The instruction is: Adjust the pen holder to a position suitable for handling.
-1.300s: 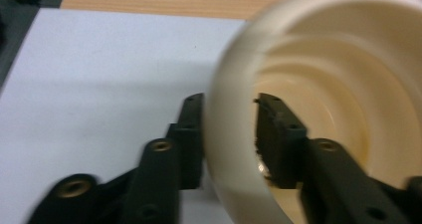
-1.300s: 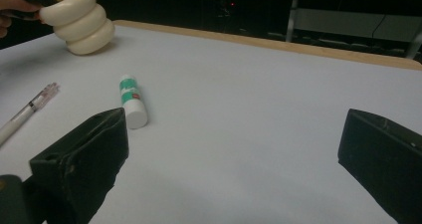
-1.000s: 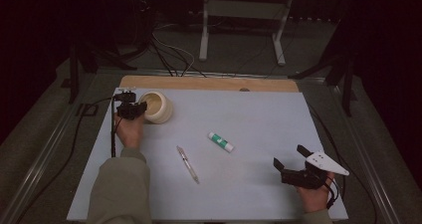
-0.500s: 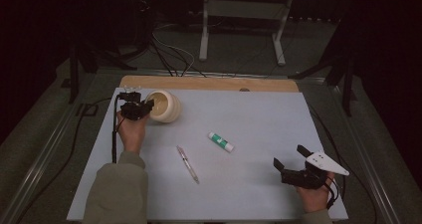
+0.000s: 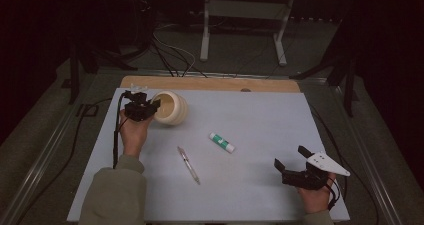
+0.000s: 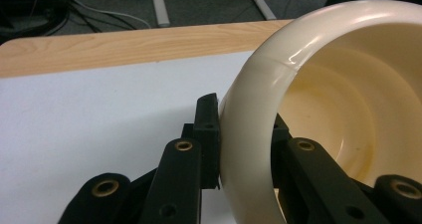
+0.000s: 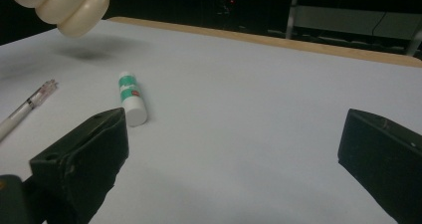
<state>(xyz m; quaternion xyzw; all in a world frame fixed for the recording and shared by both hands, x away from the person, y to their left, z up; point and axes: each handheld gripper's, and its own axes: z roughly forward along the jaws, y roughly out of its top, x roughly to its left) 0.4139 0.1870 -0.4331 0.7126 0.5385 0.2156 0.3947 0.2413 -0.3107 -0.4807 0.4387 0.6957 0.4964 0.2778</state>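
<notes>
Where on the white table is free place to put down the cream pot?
The widest bare patch lies between the glue stick and the table far right edge, ahead of the right gripper. The far left corner under the lifted cream pot is also bare. Between pen and glue stick it is tighter.

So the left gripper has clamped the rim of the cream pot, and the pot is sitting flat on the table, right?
Not quite. The left gripper does clamp the rim of the cream pot, but the pot is lifted and tilted. The right gripper view shows it hanging clear above its shadow on the table.
</notes>
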